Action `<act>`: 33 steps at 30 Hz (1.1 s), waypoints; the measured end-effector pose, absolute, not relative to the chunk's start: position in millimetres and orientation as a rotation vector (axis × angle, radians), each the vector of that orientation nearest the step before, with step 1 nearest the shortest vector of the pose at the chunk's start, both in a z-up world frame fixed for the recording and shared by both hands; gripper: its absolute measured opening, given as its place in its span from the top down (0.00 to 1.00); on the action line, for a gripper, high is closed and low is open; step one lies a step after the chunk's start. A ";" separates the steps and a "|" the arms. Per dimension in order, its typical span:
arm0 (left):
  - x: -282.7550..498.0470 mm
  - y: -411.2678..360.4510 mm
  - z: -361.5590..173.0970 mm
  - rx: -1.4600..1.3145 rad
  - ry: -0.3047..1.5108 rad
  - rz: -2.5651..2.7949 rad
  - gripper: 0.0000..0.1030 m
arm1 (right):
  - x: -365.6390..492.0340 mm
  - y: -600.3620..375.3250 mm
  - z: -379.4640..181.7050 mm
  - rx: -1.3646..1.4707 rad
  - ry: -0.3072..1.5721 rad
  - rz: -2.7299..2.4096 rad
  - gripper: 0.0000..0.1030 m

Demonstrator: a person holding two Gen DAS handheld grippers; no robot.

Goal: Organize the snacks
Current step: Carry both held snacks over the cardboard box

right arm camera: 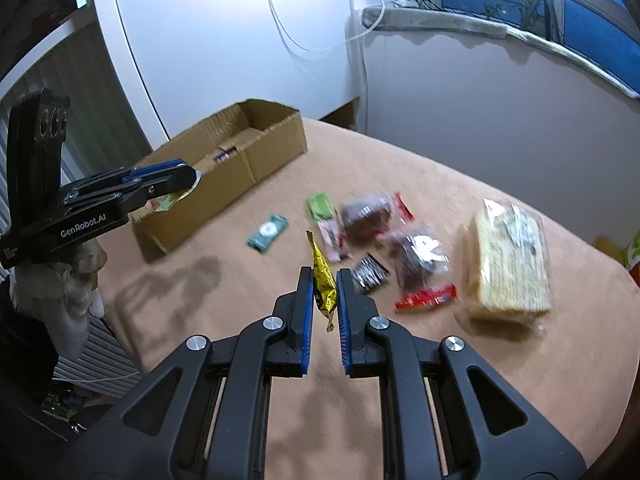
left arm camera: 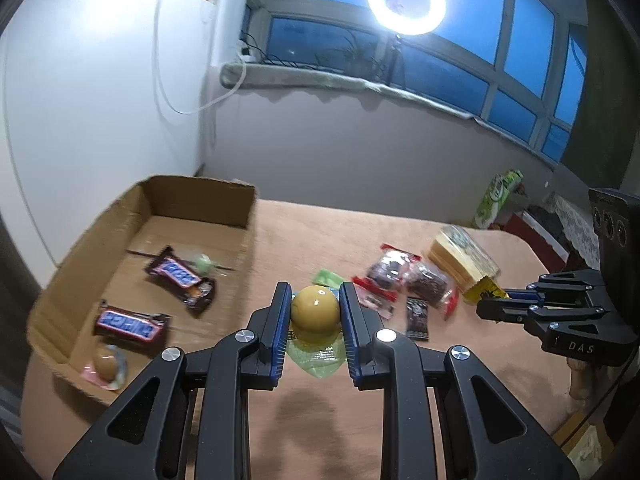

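Holding a yellow ball-shaped snack in a clear green wrapper, the left gripper has its fingers pressed on both sides of the ball, above the pink-brown surface and just beside the open cardboard box. In the right wrist view the same left gripper is near the box wall, with the green wrapper hanging from its tips.

Inside the box lie two Snickers bars, a small green candy and one more wrapped round brown snack in the near corner.

The right gripper pinches a thin gold packet between its fingers; the packet stands almost upright and is lifted off the surface.

On the surface, well apart from the box, several snacks lie close together: two clear bags with red ends and dark cakes inside, a small black sachet, a green packet and a pale pink packet. A teal packet lies alone between this group and the box. To the right of the group is a big clear pack of pale crackers.
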State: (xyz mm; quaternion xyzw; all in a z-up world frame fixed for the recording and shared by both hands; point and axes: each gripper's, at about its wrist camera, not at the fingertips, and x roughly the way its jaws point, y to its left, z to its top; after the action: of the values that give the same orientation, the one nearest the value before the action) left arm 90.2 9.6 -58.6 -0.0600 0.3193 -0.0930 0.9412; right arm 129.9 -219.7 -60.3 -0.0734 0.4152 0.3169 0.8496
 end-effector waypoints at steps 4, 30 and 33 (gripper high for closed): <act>85.7 31.2 -55.7 -0.136 0.636 -0.155 0.78 | 136.6 -200.7 -48.1 -0.159 0.849 0.694 0.89; 84.2 101.1 -69.4 -0.157 0.663 -0.012 0.78 | 234.5 -38.5 -43.1 -0.223 0.840 0.826 0.89; 84.0 102.2 -70.3 -0.159 0.667 -0.008 0.78 | 244.9 -28.1 -48.7 -0.224 0.857 0.830 0.89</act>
State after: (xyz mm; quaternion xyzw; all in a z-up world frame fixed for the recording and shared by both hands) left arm 84.0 102.2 -70.3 -0.0780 0.3268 -0.0038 0.9419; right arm 244.9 -28.1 -48.7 -0.1055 0.4028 0.3898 0.8214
